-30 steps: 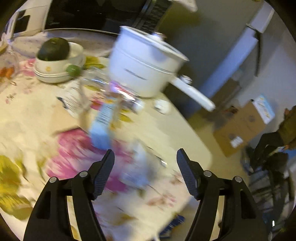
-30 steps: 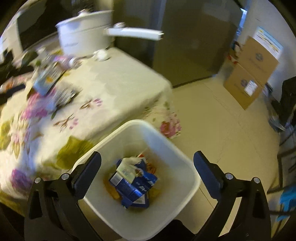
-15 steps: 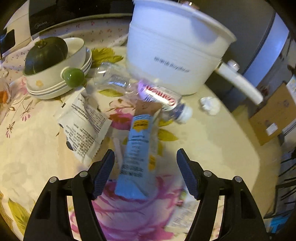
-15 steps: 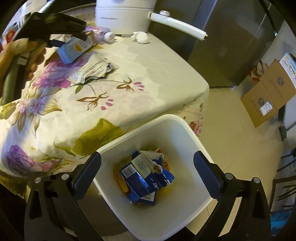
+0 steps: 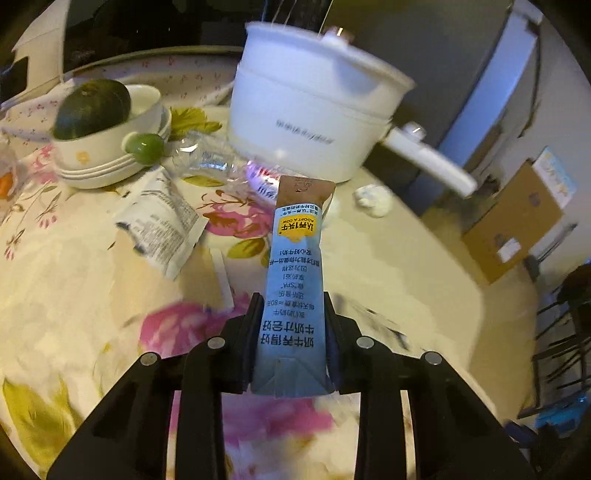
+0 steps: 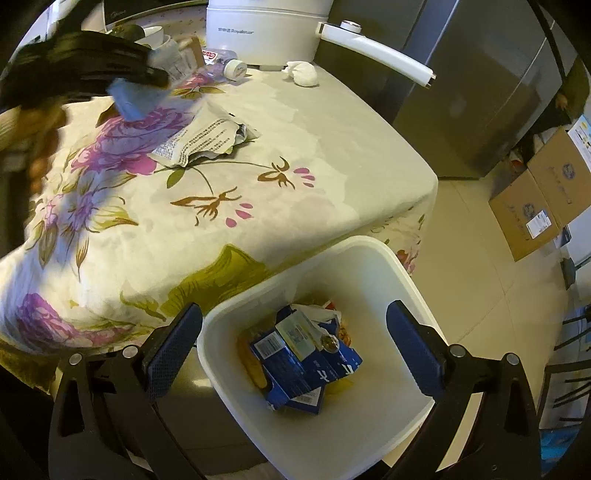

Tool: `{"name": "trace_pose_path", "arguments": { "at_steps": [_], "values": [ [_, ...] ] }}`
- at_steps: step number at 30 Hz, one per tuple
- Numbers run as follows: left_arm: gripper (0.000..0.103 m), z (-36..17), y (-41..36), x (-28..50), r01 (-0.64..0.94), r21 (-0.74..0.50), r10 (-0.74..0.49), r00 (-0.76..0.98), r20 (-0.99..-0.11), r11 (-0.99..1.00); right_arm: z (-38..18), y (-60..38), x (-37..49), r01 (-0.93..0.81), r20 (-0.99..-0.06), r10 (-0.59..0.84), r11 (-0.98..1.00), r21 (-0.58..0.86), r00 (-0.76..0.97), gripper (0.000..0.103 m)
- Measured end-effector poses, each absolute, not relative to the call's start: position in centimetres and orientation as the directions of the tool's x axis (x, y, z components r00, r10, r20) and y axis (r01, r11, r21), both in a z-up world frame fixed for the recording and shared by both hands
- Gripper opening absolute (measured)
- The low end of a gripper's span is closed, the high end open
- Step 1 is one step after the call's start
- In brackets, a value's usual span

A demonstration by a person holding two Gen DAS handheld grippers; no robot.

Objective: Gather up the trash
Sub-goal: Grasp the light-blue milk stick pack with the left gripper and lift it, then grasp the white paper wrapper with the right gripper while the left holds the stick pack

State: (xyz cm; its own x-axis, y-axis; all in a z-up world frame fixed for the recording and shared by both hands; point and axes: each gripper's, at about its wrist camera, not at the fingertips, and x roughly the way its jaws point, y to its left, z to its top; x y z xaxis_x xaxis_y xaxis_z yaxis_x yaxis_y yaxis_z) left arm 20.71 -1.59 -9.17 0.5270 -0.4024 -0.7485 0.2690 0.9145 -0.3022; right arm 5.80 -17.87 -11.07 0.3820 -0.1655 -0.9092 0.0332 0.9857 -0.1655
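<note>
- The floral tablecloth (image 6: 303,140) is strewn with trash yet to be collected: a torn silver wrapper (image 6: 207,138) near the middle, a crushed plastic bottle (image 6: 225,64) and a crumpled tissue (image 6: 303,72) at 12 o'clock by the white electric pot (image 6: 264,31).
- The white bin (image 6: 373,266) is seen at 6 o'clock in the right view, between the widely parted, empty jaws of the right gripper (image 6: 293,347); blue cartons already lie inside.
- The left gripper (image 5: 291,339) is clamped on the lower part of a blue milk carton (image 5: 293,291), lifted off the cloth at 10 o'clock of the bin.
- A slip is judged possible: the carton is thin and pinched only near one end, so a fast swing could let it pivot, miss the bin's rim, or drip.
- "Royalstar" is read on the pot, "ADOPT A COW" on the carton; its Chinese print is inverted.
</note>
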Motion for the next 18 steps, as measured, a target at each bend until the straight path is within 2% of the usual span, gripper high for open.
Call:
{"name": "trace_pose_path", "arguments": {
  "at_steps": [6,11,18],
  "values": [
    [0.030,-5.3,3.5,14.2,0.240,-0.421,-0.475,0.597,-0.646,0.875,-10.0,-16.7,9.6,0.019,-0.901,-0.120,0.992,-0.124,0.418,0.096],
    [0.030,-4.1,8.6,11.0,0.164,-0.495,-0.463,0.675,-0.574,0.853,-10.8,-14.5,15.3,0.036,-0.928,-0.047,0.999,-0.036,0.370,0.096],
    [0.030,-4.7,10.9,11.0,0.141,-0.540,-0.482,0.671,-0.564,0.829,-12.6,-12.2,21.3,0.137,-0.938,-0.045,0.991,0.003,0.343,0.096]
  ]
}}
